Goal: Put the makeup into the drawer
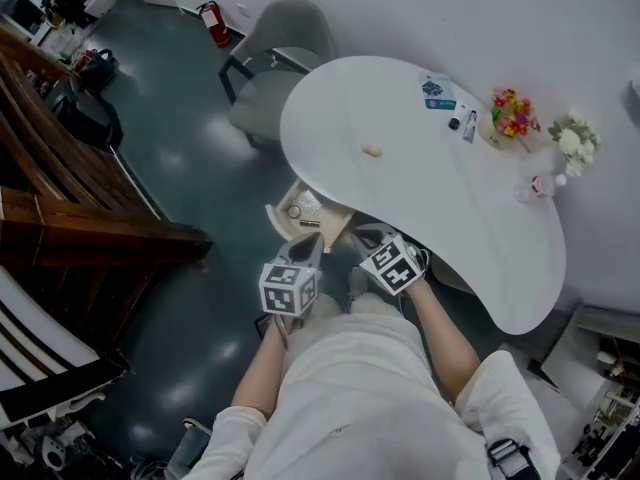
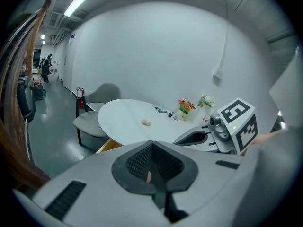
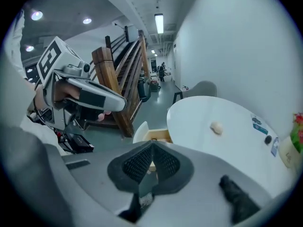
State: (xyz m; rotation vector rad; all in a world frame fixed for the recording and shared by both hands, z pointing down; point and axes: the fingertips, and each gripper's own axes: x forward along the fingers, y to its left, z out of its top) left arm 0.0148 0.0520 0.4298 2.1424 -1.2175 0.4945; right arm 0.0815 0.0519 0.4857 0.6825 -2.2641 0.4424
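Head view — left tongs (image 1: 307, 242), right tongs (image 1: 366, 234), both closed; one open drawer (image 1: 276, 219).

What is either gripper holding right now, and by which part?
Nothing. The left gripper and the right gripper both have their jaws closed together with no item between them.

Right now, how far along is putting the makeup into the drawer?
Done: drawer open, a few items inside. In hand: nothing; left tool and right tool both shut, empty. Left: beige piece and small items beside the flowers sit on the table.
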